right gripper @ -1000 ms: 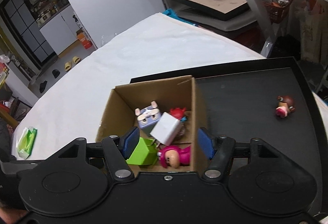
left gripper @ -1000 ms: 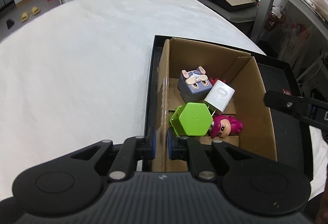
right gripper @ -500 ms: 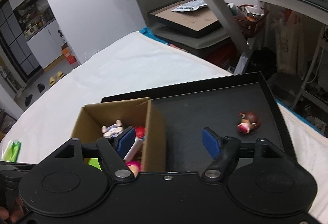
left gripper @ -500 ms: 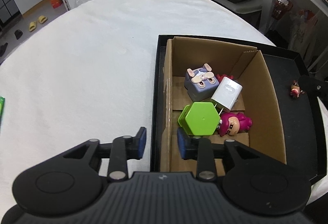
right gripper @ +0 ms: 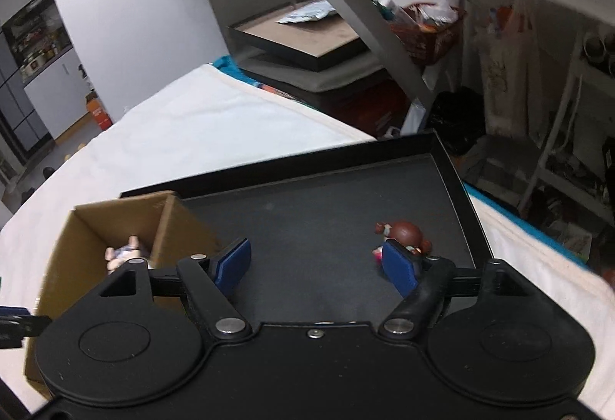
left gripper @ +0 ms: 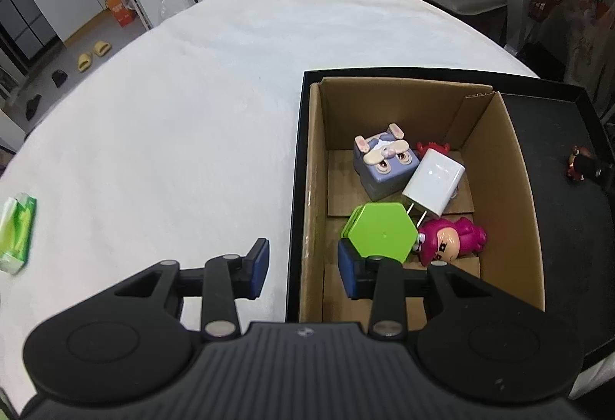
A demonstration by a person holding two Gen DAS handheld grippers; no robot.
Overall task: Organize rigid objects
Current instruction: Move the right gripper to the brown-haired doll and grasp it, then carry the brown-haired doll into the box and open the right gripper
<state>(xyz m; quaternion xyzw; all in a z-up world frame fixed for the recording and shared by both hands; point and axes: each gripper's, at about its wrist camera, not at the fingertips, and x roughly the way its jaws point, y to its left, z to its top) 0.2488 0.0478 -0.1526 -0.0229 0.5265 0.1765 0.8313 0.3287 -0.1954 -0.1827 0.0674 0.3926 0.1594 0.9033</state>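
Looking through the left wrist view, I see the whole cardboard box [left gripper: 496, 166]: green hexagon [left gripper: 380, 231], white charger [left gripper: 434, 183], rabbit cube [left gripper: 384, 162], pink figure [left gripper: 451, 239]. The left gripper [left gripper: 303, 268] is opening, straddling the box wall without pressing it. In the right view the box is mostly cut off at lower left; the right gripper [right gripper: 319, 264] is opening, empty, and its finger half hides the brown-haired figurine [right gripper: 401, 233] on the black tray [right gripper: 315, 212].

Left wrist cam looks steeply down, close over the cardboard box [left gripper: 496, 166] in the black tray [left gripper: 557, 228], white table [left gripper: 173, 131] beyond. Right wrist cam tilts less, low over the tray floor [right gripper: 319, 220], facing shelves. Both share box, tray & brown-haired figurine [right gripper: 403, 233].
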